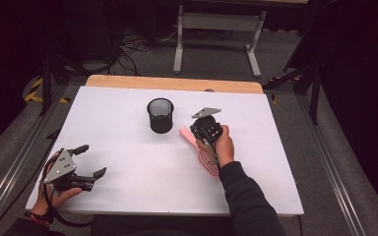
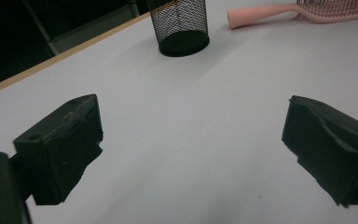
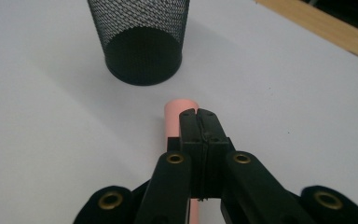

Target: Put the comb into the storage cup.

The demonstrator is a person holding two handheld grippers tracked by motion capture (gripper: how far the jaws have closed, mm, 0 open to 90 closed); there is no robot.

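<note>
Black jaws of the right gripper (image 3: 199, 114) stand pressed together, directly above the pink handle of the brush (image 3: 181, 108). The handle runs beneath them and its rounded end projects just ahead of the tips. Whether the closed tips pinch the handle or merely rest on it cannot be determined from these views.

The brush lies flat on the white surface (image 1: 128, 162). Its handle points toward the mesh cup (image 3: 142, 39), which stands upright ahead of the right jaws and apart from the handle end. In the high view the ribbed head of the brush (image 1: 207, 164) extends back under the person's right hand (image 1: 222, 143).

Handling judgement: the brush appears to be moulded plastic, light and stiff, with a smooth handle that may slip or swivel under a narrow pinch. Grip the handle across its width, near the head, so the heavier end does not swing. The bristles are likely flexible and offer a poor grip.

Appearance: pale pink throughout; round, slim handle; broad oval head with rows of bristles.

The left gripper (image 1: 89, 161) rests on the surface with its jaws spread wide and nothing between them; cup and brush lie far ahead of them.
</note>
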